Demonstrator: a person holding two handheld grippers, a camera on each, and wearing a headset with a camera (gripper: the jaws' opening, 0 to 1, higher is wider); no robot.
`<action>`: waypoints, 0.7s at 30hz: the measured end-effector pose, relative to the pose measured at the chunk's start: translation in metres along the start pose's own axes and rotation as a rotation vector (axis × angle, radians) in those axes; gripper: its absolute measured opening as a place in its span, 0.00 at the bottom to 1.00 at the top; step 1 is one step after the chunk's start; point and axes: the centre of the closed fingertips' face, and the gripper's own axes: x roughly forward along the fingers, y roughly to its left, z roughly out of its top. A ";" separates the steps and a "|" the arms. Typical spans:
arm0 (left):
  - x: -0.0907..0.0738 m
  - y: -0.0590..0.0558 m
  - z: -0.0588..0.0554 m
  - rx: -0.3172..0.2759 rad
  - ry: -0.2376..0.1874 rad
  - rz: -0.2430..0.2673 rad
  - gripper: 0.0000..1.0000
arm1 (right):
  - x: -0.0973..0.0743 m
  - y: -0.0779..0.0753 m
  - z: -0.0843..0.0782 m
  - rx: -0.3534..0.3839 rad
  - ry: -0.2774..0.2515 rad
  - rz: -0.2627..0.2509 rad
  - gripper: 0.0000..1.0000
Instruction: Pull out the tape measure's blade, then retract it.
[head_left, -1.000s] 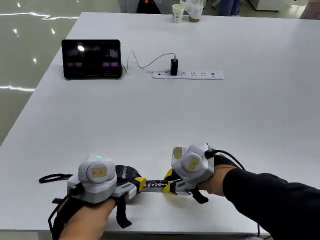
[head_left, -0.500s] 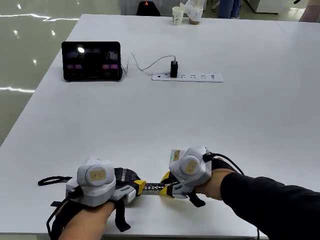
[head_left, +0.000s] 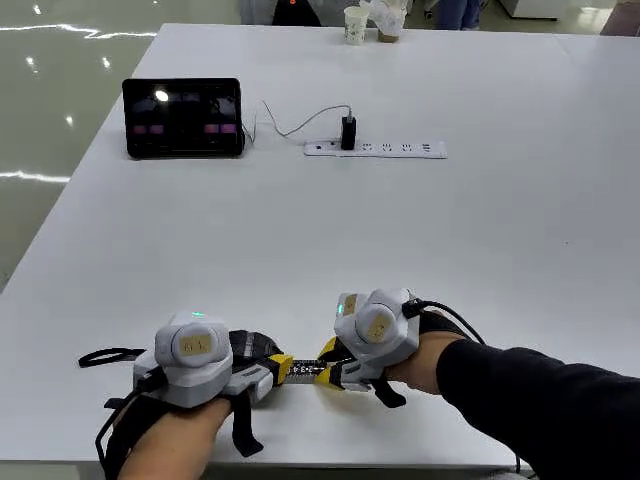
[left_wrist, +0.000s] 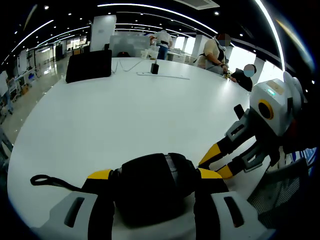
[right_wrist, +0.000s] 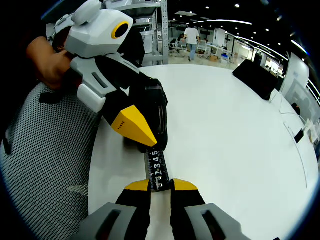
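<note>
The tape measure (head_left: 252, 349) sits at the near edge of the table (head_left: 330, 235), left of the middle, with its black case lying on the surface. A short stretch of blade (right_wrist: 157, 169) is out, with digits 2 to 5 showing on it, running rightward along the near edge.

My left gripper (left_wrist: 155, 176) has its jaws clamped around the case from both sides, yellow tips pressed into it. I judge that hold pins the case so it can't slide when the blade gets tugged. My right gripper (right_wrist: 160, 186) has its jaws pinched together on the free end of the blade, just beside the case mouth. The hook is hidden between the tips, so I can't tell if it is caught. The two grippers face each other, nearly tip to tip, in line with the blade. That makes sense to me: a straight pull, no kink.

With so little blade out, I read this as either end of the cycle. I can't tell which.

A black strap (left_wrist: 47, 181) loops on the table left of the case. Well apart, toward the far left, a tablet (head_left: 183, 117) stands. A power strip (head_left: 375, 150) with a charger (head_left: 348, 131) plugged in lies mid-table, and paper cups (head_left: 356, 26) stand at the far edge.
</note>
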 end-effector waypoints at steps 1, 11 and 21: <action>0.000 0.000 0.000 0.001 0.000 0.000 0.59 | 0.001 0.000 0.001 0.000 0.001 -0.001 0.11; 0.000 0.000 0.000 0.008 0.000 0.000 0.59 | 0.006 0.001 0.006 -0.012 0.000 0.002 0.12; 0.001 0.000 0.000 -0.002 -0.002 -0.002 0.59 | 0.011 -0.001 0.010 -0.009 -0.008 -0.002 0.12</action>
